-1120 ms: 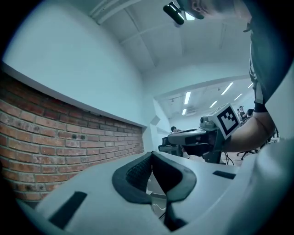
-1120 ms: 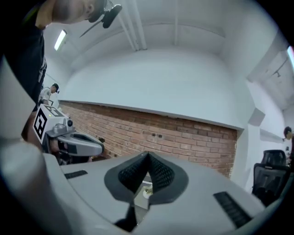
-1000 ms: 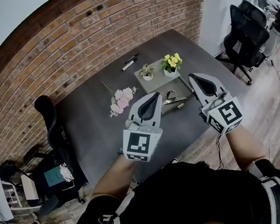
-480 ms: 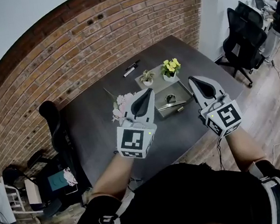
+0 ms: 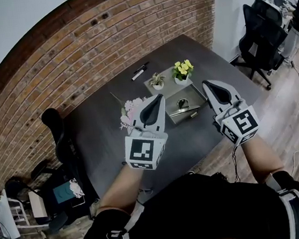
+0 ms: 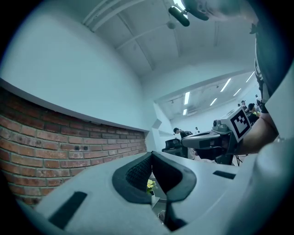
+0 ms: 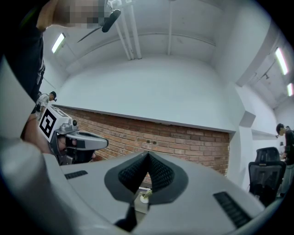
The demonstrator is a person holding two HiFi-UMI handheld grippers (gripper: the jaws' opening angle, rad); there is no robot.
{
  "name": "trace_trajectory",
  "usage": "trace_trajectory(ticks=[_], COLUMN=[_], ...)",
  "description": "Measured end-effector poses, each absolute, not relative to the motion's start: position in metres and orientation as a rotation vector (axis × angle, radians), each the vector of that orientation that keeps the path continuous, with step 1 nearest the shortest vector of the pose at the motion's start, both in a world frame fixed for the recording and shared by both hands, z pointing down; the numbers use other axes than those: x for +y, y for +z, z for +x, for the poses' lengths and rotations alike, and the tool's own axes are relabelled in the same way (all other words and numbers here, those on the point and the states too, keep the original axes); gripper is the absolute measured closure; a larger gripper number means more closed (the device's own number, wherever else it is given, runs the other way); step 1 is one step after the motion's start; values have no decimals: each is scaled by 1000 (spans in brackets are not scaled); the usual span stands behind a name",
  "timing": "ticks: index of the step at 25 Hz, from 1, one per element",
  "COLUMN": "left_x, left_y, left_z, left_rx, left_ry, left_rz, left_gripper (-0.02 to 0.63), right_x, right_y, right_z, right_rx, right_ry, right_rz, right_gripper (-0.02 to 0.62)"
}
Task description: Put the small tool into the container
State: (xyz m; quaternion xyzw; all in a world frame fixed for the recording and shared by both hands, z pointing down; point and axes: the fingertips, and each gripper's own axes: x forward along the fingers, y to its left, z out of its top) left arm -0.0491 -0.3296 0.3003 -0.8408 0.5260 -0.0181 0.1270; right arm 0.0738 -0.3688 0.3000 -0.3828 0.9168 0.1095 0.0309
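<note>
The small tool lies on the table by the near edge of the grey container. Your left gripper and right gripper hover above it, all 4 jaws closed, holding nothing.

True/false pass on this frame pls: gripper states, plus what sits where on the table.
1. The left gripper and the right gripper are both shut and hold nothing. True.
2. In the head view, the yellow flowers stand left of the green plant. False: they stand right of it.
3. The pink flowers lie on the floor. False: they lie on the table.
4. The pens lie at the table's far side, toward the brick wall. True.
</note>
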Motion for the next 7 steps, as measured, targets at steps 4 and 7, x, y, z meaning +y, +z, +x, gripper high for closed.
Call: trace_trajectory(ticks=[4,7], left_x=[-331,-333], left_y=[303,304], left_z=[-52,-55], left_rx=[1536,1543], left_ry=[-59,-58], left_rz=[-2453,-2451], left_gripper=[600,600], right_x=[-372,-374], right_y=[302,303], right_z=[74,74], right_rx=[2829,2832], right_ry=[336,343], right_rz=[-1189,-1196], right_gripper=[600,600])
